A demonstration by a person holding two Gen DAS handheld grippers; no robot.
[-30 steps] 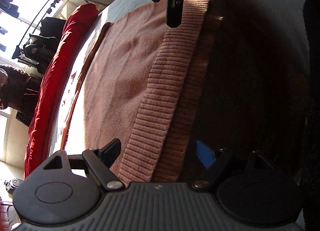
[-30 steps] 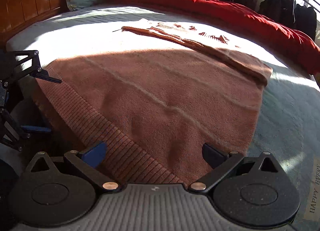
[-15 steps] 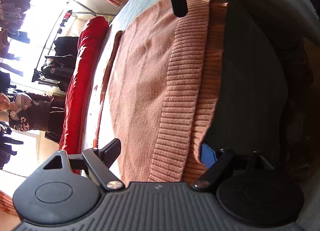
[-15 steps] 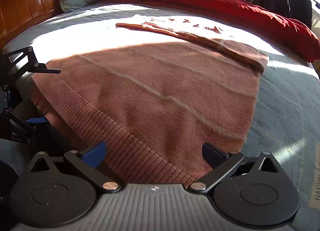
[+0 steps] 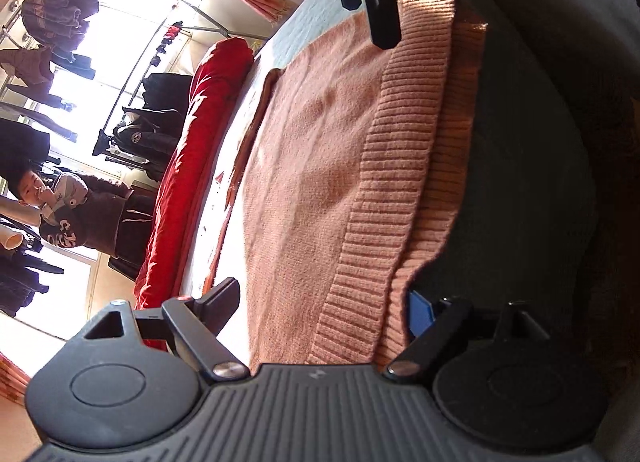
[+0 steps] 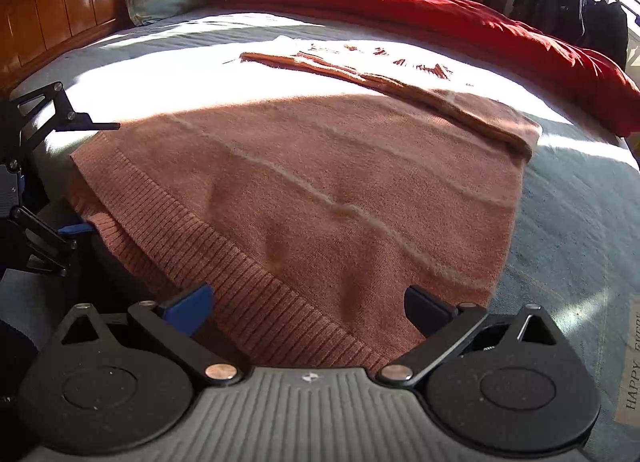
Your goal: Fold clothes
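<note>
Sweater (image 6: 320, 182) lies flat on the grey bed (image 6: 580, 230), ribbed hem (image 5: 392, 182) at the edge. Left gripper (image 5: 324, 310) and right gripper (image 6: 308, 306) gape around the hem, seemingly unclamped.

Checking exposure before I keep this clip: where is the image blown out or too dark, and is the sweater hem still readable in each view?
Left wrist view: window behind the clothes rack is blown out; the bed's side at right is in deep shadow; the sweater hem ribbing stays clear. Right wrist view: a sunlit band of bed sheet is overexposed, washing out the sweater's far end; the shaded near hem is readable. Both views show fisheye bending.
</note>
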